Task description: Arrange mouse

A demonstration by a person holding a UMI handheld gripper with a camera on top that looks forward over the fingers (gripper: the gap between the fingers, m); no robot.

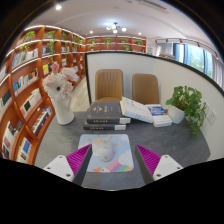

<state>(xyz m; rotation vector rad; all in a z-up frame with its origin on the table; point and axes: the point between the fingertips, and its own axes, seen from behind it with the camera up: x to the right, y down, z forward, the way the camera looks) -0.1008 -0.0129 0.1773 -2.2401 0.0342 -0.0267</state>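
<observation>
A white mouse (103, 151) sits on a pastel patterned mouse mat (110, 156), toward the mat's far left part. The mat lies on the grey table (150, 140) just ahead of me. My gripper (112, 160) is open, with its magenta pads (72, 158) wide apart at either side of the mat. The mouse stands between the fingers with a clear gap at each side. Nothing is held.
A stack of books (105, 115) lies beyond the mat. A white box (150, 112) and a potted green plant (188, 104) stand at the right. A white vase of flowers (65, 100) stands at the left. Two chairs (125, 87) and bookshelves (30, 80) lie behind.
</observation>
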